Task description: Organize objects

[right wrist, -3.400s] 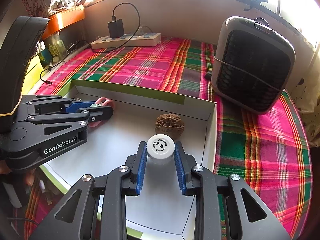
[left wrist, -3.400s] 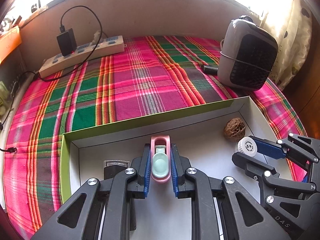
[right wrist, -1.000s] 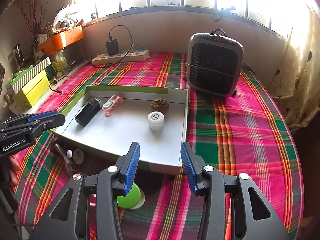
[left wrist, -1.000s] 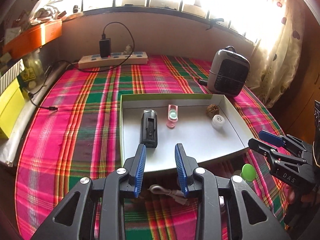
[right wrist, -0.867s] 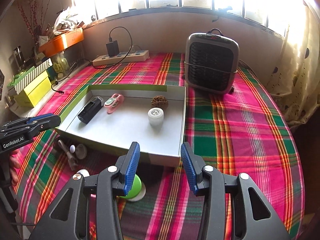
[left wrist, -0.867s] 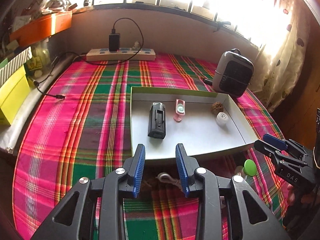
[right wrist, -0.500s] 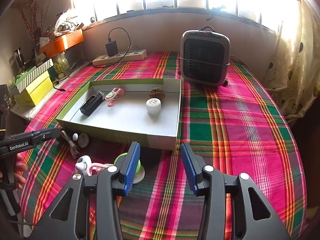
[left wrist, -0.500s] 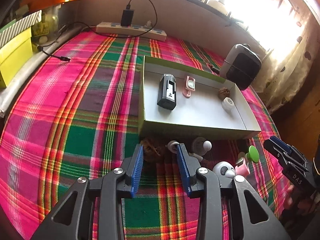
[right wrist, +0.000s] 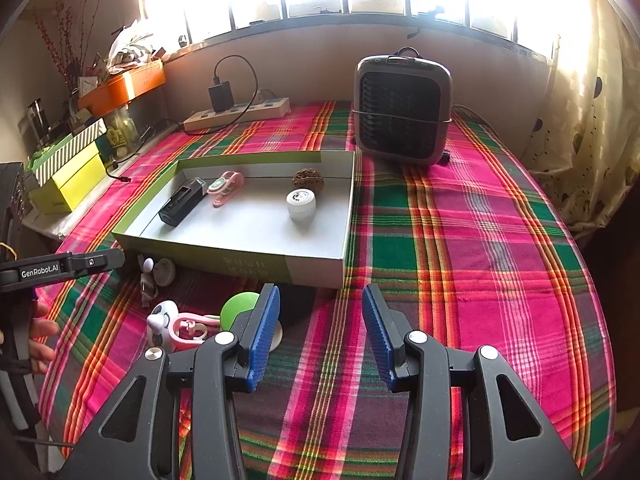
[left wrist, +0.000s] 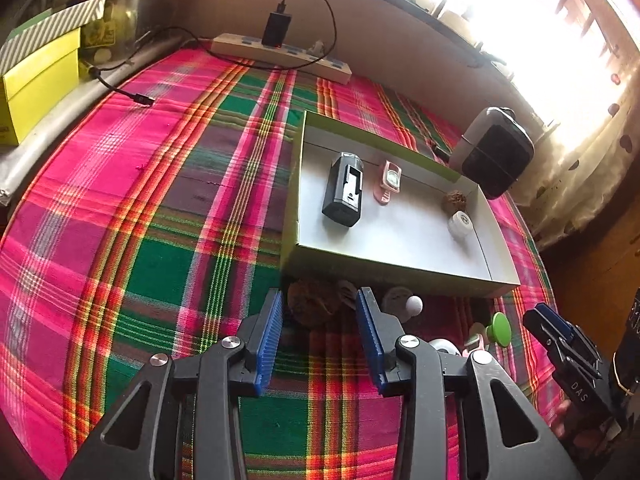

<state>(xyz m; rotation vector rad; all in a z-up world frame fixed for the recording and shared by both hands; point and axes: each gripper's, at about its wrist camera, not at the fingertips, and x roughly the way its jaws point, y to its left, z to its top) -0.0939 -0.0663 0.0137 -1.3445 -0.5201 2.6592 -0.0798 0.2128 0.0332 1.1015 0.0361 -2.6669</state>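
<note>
My left gripper [left wrist: 319, 293] hangs low over the plaid cloth, just in front of the green-sided box [left wrist: 384, 276]. Its jaws are opening, and a brown walnut [left wrist: 310, 308] lies on the cloth between the blue pads with a gap on each side. In the box lie a black device [left wrist: 344, 196], a pink clip [left wrist: 388, 182], a second walnut [left wrist: 454, 202] and a white jar [left wrist: 460, 224]. My right gripper [right wrist: 321, 289] stands open and empty over the cloth near the box's [right wrist: 240, 264] front right corner. A green knob [right wrist: 240, 308] lies left of it.
Loose items lie before the box: a white ball piece [right wrist: 158, 272] and a pink and white toy [right wrist: 180, 326]. A grey heater [right wrist: 402, 114] stands behind the box. A power strip [right wrist: 236, 114] lies by the wall, and yellow boxes [right wrist: 68, 184] are at the left.
Both grippers let go of the pink clip and the white jar in the box and drew back. The left one then sank and rolled toward the walnut on the cloth, jaws widening.
</note>
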